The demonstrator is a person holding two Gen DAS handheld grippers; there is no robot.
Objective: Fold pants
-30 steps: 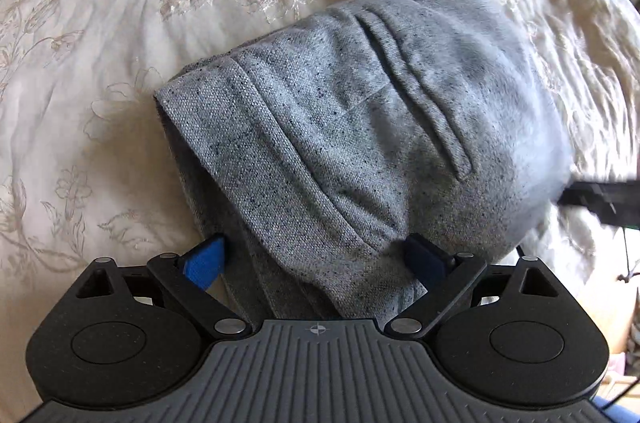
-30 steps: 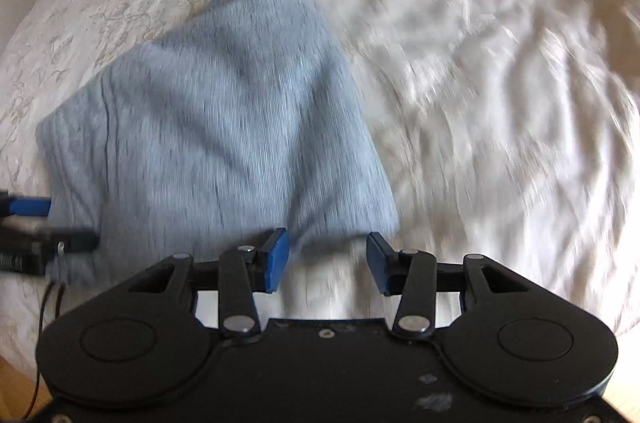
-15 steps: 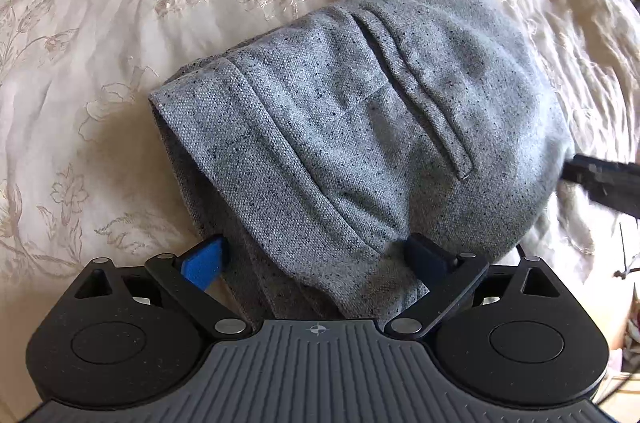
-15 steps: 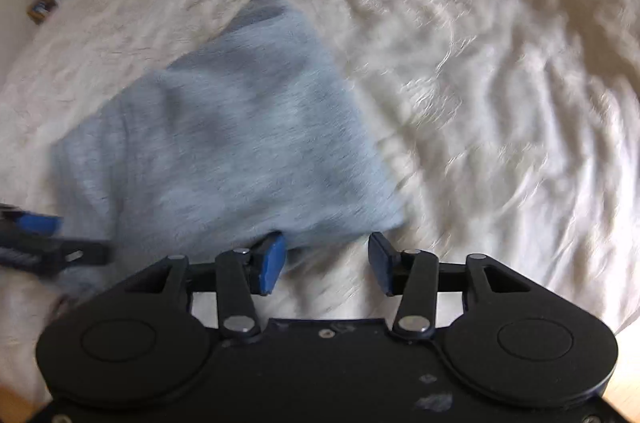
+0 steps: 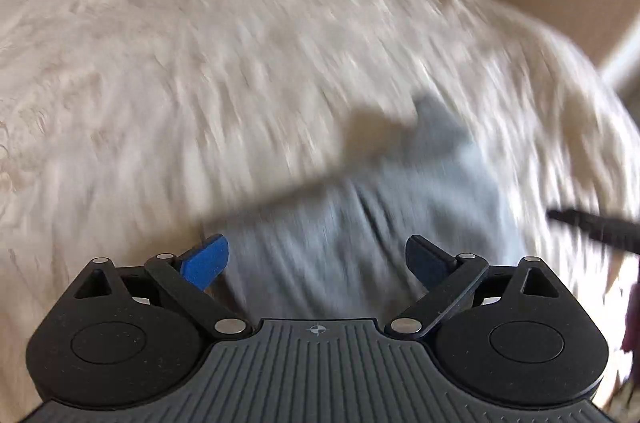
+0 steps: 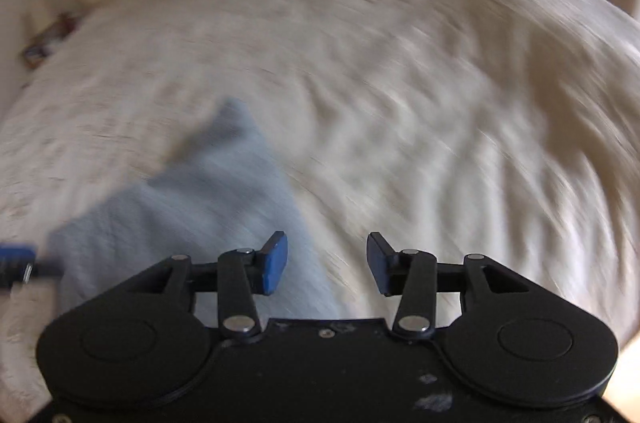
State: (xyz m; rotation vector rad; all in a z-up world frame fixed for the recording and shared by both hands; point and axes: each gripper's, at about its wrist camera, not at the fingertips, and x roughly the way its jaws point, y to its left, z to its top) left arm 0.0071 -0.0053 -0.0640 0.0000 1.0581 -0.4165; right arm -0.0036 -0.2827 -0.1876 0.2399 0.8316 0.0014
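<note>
Your left gripper (image 5: 317,257) stands with its jaws spread wide above the pants (image 5: 372,223), its pads clear of the cloth. Your right gripper (image 6: 327,261) is also spread, with only the bedspread (image 6: 440,103) between its pads; its jaws have just been opening, and nothing sits between them. The pants are a grey folded bundle lying on the cream bedspread, with one pointed corner sticking up at the far end. Both views are blurred, so you cannot make out seams or weave. Compared with a second ago, the bundle looks smaller and sits lower in both views, more of the bed shows, and the cloth no longer lies between the left pads.
</note>
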